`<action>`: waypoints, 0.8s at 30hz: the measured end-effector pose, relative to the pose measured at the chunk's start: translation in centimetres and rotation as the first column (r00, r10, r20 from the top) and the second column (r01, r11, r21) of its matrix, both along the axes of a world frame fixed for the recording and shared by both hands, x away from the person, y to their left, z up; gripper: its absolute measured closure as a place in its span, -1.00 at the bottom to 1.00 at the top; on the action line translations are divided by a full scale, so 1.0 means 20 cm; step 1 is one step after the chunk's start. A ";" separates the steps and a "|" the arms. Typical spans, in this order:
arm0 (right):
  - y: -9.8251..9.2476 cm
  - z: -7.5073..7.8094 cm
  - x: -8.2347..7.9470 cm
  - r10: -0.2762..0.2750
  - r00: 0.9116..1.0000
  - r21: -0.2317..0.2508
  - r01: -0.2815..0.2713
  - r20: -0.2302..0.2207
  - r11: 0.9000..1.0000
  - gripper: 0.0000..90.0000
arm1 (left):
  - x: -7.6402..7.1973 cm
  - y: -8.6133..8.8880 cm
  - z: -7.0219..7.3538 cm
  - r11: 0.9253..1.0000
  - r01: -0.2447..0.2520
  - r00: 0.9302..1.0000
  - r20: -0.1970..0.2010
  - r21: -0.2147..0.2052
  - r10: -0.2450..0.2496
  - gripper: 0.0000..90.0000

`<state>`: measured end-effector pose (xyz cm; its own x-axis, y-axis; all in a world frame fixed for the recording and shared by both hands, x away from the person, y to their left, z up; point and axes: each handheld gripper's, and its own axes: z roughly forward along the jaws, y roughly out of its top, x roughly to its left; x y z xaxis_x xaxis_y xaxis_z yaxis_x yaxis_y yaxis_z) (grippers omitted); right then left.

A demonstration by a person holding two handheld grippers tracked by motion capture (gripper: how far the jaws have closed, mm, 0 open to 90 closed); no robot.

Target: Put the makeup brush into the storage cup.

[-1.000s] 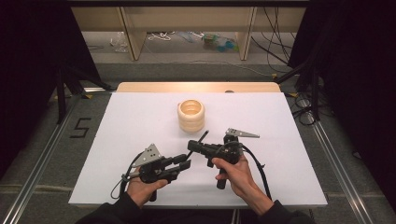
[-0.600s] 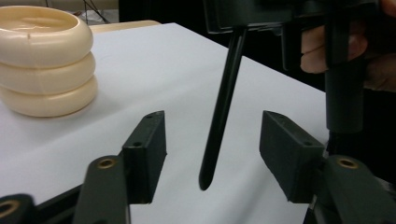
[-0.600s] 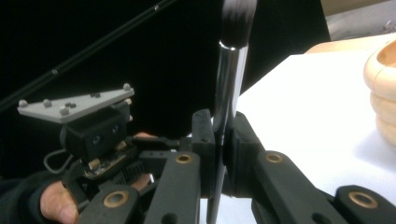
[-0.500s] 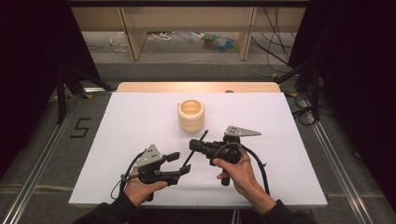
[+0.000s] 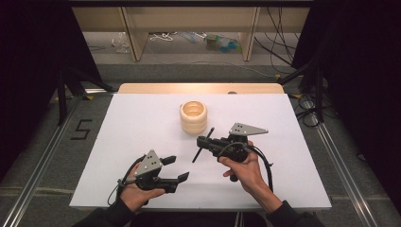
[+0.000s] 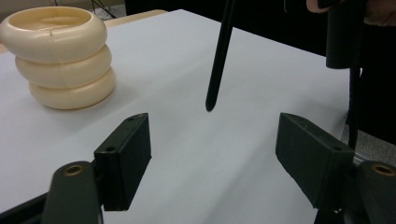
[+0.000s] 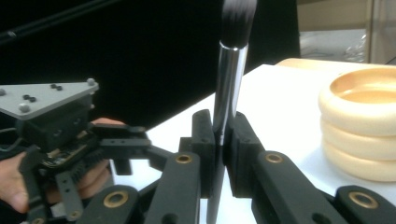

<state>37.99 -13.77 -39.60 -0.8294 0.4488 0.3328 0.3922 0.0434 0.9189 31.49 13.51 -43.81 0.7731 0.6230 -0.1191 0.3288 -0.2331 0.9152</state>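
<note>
Your right gripper is clamped on the makeup brush; its handle tip hangs upper-centre between your left gripper's just-opened, empty jaws.

The slim makeup brush with a black handle, shiny silver metal ferrule and dark bristles is clamped at the ferrule's lower end between the right gripper's black pads. It hangs tilted above the white table, its black handle tip clear of the surface.
</note>
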 end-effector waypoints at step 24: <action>-0.03 0.16 0.26 -0.119 0.987 -0.091 0.129 0.107 0.987 0.86 | -0.03 0.16 -0.02 0.998 -0.055 0.996 0.074 0.018 0.054 -0.53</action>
